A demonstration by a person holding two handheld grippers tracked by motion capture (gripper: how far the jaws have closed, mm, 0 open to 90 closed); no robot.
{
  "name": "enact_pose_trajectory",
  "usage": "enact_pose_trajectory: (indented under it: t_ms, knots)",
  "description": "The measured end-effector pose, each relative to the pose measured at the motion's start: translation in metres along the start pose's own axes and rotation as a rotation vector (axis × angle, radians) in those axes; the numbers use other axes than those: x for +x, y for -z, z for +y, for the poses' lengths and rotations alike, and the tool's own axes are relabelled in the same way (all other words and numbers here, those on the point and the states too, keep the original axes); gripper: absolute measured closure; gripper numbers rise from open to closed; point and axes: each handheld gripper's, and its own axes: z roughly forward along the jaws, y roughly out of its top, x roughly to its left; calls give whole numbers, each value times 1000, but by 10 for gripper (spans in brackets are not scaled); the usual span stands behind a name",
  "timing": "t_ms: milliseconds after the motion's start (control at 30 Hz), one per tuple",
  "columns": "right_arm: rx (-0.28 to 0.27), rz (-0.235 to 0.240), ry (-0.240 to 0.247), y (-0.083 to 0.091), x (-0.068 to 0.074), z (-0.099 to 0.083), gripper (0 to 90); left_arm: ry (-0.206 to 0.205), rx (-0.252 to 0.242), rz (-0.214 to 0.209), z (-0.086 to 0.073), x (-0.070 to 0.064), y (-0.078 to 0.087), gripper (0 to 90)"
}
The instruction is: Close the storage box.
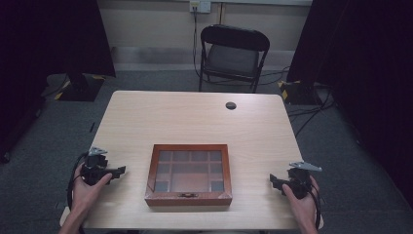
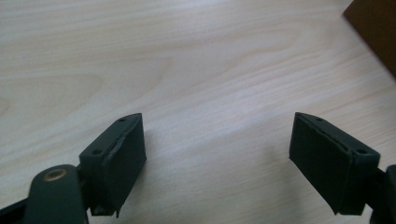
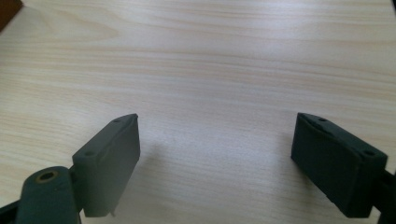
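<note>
A brown wooden box (image 1: pixel 189 175) with a glass lid and divided compartments lies shut near the table's front edge, its small clasp facing the person. My left gripper (image 1: pixel 119 171) rests on the table to the box's left, held in a hand, its jaws pointing toward the box. In the left gripper view that left gripper (image 2: pixel 217 149) is open over bare wood, with a corner of the box (image 2: pixel 376 32) at the top right. My right gripper (image 1: pixel 273 180) sits to the box's right. The right gripper (image 3: pixel 217 154) is open with nothing between its fingers.
The light wooden table (image 1: pixel 195 117) has a round cable hole (image 1: pixel 231 105) near its far edge. A black folding chair (image 1: pixel 233 53) stands behind the table. Dark curtains hang at both sides, and cables lie on the grey floor at the right.
</note>
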Motion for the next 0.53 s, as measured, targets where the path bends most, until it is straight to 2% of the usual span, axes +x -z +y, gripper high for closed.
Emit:
enact_pose_trajectory:
  t_ms: [100, 133, 200, 300, 533]
  knots:
    - [-5, -48, 35, -3, 4, -2, 129, -35, -2, 34, -2, -3, -2, 157]
    - [-22, -50, 35, -3, 4, -4, 120, -46, -17, 48, -4, -4, -2, 155]
    - [-32, -50, 33, -4, 4, -5, 119, -34, -64, 53, -9, -5, -3, 145]
    - [-32, -50, 33, -4, 4, -5, 119, -31, -107, 59, -13, -4, -6, 103]
    - [-31, -51, 32, -3, 4, -5, 118, -25, -104, 55, -11, -4, -8, 80]
